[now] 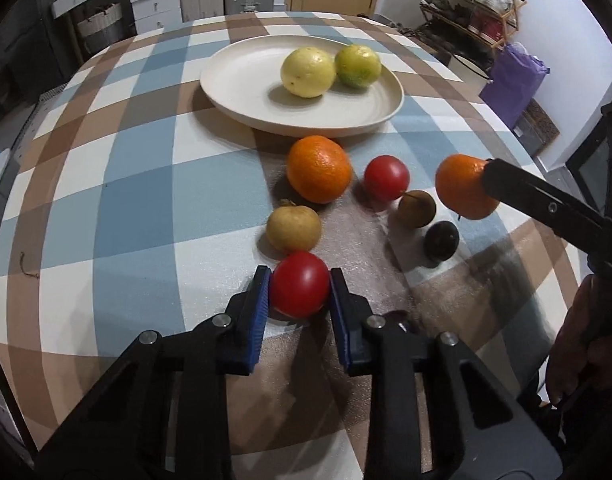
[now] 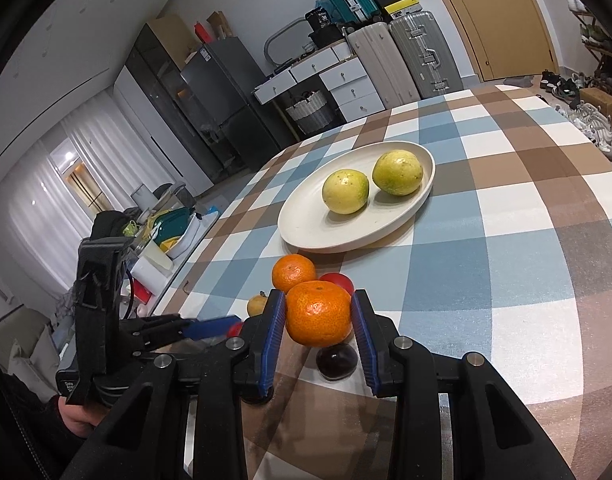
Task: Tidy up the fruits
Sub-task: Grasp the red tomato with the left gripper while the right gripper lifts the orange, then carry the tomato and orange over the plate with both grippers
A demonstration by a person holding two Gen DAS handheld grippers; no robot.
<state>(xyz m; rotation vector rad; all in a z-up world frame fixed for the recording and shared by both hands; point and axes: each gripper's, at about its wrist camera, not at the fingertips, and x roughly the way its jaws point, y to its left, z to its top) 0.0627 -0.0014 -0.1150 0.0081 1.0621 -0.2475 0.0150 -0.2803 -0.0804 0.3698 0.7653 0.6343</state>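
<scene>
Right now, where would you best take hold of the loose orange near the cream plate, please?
Grip the round loose orange across its widest middle, fingers on its two bare sides, coming from above. The cream plate crowds it behind and the red tomato sits beside it, so a level approach looks tight.

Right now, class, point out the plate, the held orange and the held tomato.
plate point(image 1: 234, 80): left wrist view, bare inner surface.
orange point(image 2: 317, 312): right wrist view, front peel.
tomato point(image 1: 300, 284): left wrist view, front skin.

A tan wooden door point(image 2: 501, 20) closes the far wall, with grey and silver hard-shell suitcases point(image 2: 401, 60) beside white drawer units point(image 2: 345, 84). White curtains point(image 2: 46, 184) glow at left; a wooden shoe rack point(image 1: 473, 8) stands right.
</scene>
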